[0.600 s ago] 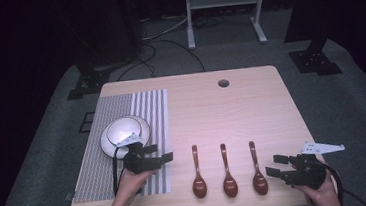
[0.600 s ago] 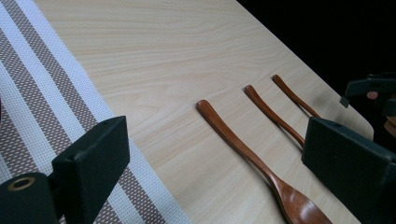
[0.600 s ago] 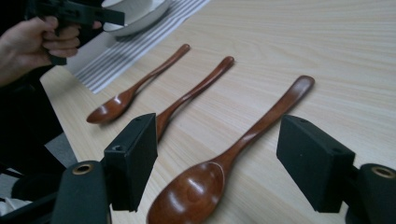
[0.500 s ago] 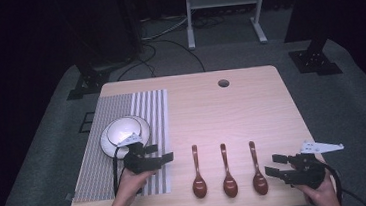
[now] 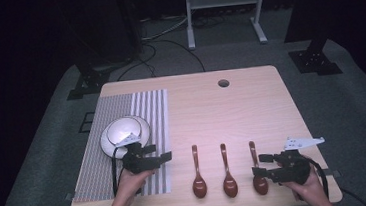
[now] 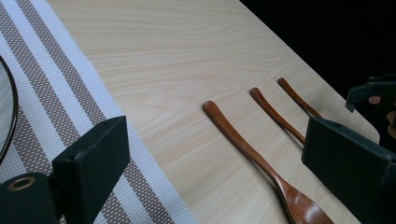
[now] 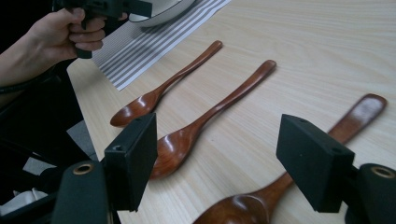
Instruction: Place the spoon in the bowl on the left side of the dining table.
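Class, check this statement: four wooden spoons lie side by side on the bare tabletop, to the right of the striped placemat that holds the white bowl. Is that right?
Not quite: the high view shows three wooden spoons, not four. They do lie side by side on the bare tabletop, to the right of the striped placemat that holds the white bowl.

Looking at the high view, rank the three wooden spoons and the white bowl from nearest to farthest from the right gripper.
From the right gripper:
1. Right spoon, its bowl right beside the jaws.
2. Middle spoon, next to the left.
3. Left spoon, nearest the placemat.
4. White bowl, far left on the striped placemat.
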A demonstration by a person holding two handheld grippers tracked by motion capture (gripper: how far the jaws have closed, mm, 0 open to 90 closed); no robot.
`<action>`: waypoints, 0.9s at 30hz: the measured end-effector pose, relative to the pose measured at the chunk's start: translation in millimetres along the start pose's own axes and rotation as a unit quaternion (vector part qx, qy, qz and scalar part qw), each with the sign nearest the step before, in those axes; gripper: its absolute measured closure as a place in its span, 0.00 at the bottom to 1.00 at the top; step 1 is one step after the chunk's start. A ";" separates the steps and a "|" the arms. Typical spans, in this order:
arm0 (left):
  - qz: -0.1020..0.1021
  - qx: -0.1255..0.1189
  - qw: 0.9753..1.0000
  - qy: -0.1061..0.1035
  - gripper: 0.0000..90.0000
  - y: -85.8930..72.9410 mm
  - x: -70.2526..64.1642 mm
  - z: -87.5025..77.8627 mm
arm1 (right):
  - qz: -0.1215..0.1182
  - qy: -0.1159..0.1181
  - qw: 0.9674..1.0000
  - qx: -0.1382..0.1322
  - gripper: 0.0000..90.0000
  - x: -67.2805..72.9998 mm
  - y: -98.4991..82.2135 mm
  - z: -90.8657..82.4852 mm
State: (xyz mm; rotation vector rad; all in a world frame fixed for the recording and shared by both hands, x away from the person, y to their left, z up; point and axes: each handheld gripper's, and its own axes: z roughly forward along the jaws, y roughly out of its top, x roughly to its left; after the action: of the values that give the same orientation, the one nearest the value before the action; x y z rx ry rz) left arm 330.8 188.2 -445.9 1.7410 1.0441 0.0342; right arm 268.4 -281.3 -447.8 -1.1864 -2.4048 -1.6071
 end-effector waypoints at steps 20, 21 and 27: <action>0.009 0.009 1.000 0.002 0.08 -1.0 -1.9 2.7 | -0.032 0.067 0.996 0.043 0.37 23.9 27.8 48.0; 0.009 0.010 1.000 0.002 0.07 -1.1 -2.2 3.1 | -0.033 0.071 0.996 0.045 0.39 24.7 28.5 49.7; 0.013 0.010 1.000 0.001 0.08 -0.7 -2.9 2.8 | -0.042 0.087 0.993 0.062 0.43 32.1 32.9 59.2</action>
State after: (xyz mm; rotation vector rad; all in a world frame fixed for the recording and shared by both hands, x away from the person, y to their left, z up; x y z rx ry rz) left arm 329.9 184.2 -446.4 1.7732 1.0267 0.0422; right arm 287.5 -209.6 -437.1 -0.8974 -2.4299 -1.4888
